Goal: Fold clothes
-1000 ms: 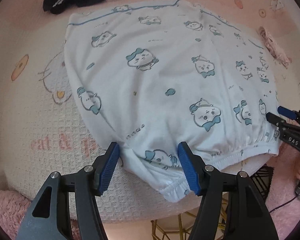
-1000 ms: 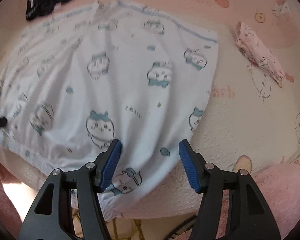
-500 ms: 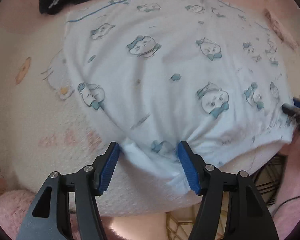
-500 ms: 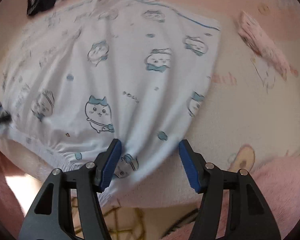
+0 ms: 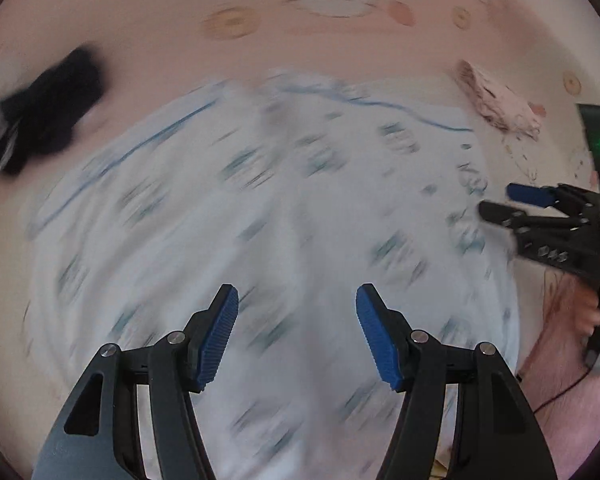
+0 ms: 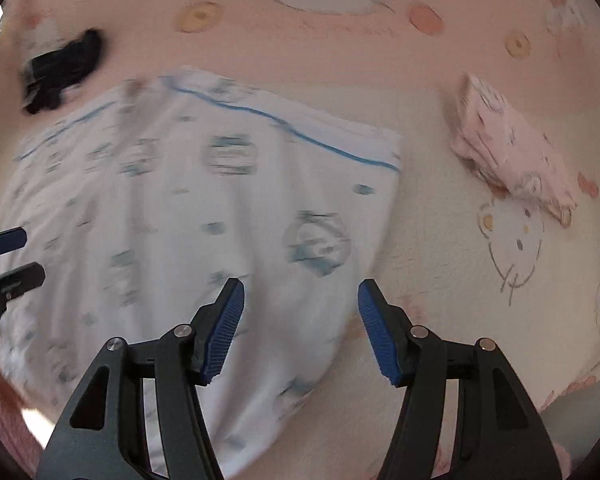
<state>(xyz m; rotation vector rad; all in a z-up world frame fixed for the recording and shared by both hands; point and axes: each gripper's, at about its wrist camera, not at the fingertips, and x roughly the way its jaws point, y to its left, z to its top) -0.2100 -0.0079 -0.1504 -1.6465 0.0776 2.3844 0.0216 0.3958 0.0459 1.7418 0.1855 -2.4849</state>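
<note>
White cotton shorts with blue cartoon print [image 5: 284, 216] lie spread on the pink cartoon bedspread [image 6: 340, 48], left tool [image 5: 296, 332] and right tool [image 6: 300, 328] both released above them, seemingly positioning for the fold.

A pink-and-cream bedspread [image 6: 440, 280] printed with cartoon cat faces and doughnut rings fills both wrist views, its waffle-textured weave lit by soft, even daylight. A fluffy pink blanket [image 5: 572, 412] edges the lower right corner of the left view. What may be bright floor shows at lower left in the right view.
</note>
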